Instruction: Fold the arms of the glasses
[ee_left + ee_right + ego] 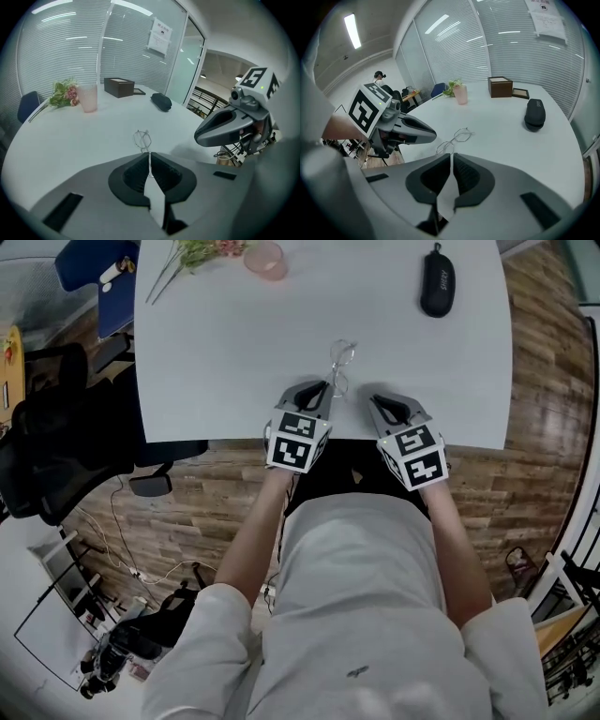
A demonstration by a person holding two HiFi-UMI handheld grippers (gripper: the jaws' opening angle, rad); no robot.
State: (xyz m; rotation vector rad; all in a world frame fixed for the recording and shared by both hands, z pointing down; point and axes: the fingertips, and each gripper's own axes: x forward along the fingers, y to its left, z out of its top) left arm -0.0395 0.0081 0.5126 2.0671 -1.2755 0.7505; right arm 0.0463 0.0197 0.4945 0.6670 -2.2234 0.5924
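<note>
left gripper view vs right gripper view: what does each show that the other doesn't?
Left gripper view only: the left gripper shut on a thin arm of the glasses, and the right gripper seen from outside.
Right gripper view only: the right gripper's own jaws nearly together with nothing between them, and the left gripper from outside.
Both: the glasses, black case, pink cup, flowers and brown box on the white table.
</note>
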